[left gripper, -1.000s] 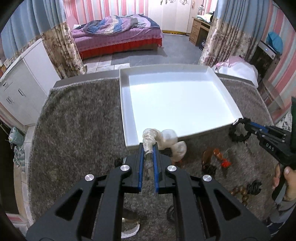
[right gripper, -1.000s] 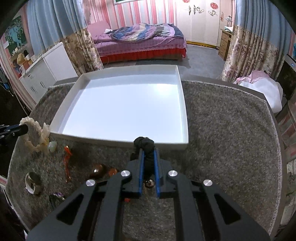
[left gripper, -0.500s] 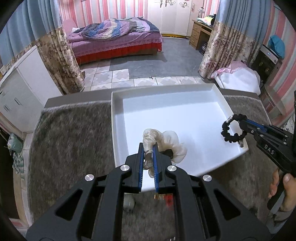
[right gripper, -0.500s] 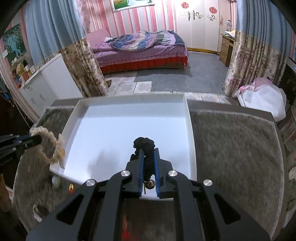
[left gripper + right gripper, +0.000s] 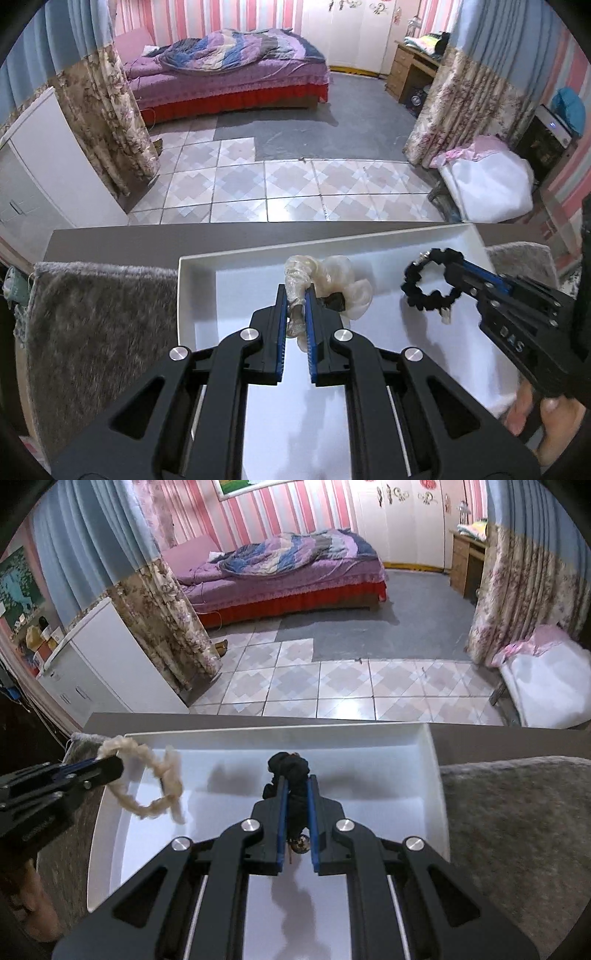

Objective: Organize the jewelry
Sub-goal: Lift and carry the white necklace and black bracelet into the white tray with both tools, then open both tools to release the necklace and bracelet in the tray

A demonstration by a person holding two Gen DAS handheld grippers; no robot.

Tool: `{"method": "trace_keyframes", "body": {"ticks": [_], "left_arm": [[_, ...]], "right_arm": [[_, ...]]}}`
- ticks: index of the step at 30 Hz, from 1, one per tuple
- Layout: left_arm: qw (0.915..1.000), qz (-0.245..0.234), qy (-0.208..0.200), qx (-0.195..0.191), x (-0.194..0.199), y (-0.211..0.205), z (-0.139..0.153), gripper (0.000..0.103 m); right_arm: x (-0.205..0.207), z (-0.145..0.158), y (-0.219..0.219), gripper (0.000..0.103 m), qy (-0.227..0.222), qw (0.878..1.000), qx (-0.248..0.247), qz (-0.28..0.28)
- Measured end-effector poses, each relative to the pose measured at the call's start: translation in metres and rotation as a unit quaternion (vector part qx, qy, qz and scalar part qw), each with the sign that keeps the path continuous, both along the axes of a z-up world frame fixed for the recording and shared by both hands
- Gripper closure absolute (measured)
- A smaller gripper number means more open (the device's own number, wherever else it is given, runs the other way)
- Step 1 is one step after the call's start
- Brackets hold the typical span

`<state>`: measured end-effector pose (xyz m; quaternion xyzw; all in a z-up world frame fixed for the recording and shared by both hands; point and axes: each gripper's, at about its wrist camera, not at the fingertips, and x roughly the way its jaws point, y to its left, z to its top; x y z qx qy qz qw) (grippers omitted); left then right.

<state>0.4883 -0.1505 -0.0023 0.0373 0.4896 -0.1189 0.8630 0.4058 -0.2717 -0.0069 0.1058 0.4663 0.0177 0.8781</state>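
Observation:
A cream ruffled scrunchie-style bracelet (image 5: 332,284) hangs over the white tray (image 5: 195,295), pinched by my left gripper (image 5: 295,295), which is shut on it. The same cream bracelet (image 5: 155,775) shows in the right wrist view, dangling from the left gripper (image 5: 107,766) near the tray's left wall. My right gripper (image 5: 295,786) is shut on a black ruffled bracelet (image 5: 290,766) with a small bead charm (image 5: 300,843). In the left wrist view the black bracelet (image 5: 428,284) forms a loop held by the right gripper (image 5: 458,275) above the tray's right half.
The tray's far rim (image 5: 277,729) lies close to the table's far edge (image 5: 258,718). Grey shaggy mat (image 5: 96,325) flanks the tray on both sides. A person's hand (image 5: 535,417) grips the right tool. Beyond are tiled floor, a bed and curtains.
Both grippers have moved forward from the mat's front over the tray, each carrying its bracelet. The loose jewelry on the mat has dropped out of view behind them.

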Motion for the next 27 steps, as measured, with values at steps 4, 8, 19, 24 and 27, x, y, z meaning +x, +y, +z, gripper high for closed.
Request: {"method": "trace_keyframes", "body": {"ticks": [4,8,19,24,27], "left_arm": [[0.9996,0.007,0.004,0.027,0.017,0.000,-0.018,0.096],[0.9988,0.013,0.006,0.048,0.023,0.003,-0.033,0.096],[0.9976,0.019,0.009,0.066,0.023,0.005,-0.052,0.090],[0.9979,0.022,0.012,0.060,0.019,0.010,-0.049,0.074],[0.9977,0.020,-0.006,0.065,0.010,0.008,-0.042,0.049]], "right_arm": [[0.014,-0.015,-0.001,0.093,0.014,1.000,-0.002,-0.007],[0.023,-0.022,0.002,0.093,0.020,1.000,-0.011,-0.007],[0.031,-0.036,0.017,0.090,0.037,0.999,-0.038,-0.006],[0.029,-0.033,0.012,0.088,0.040,0.998,-0.043,-0.011],[0.027,-0.027,0.010,0.058,0.032,0.998,-0.046,-0.015]]}}
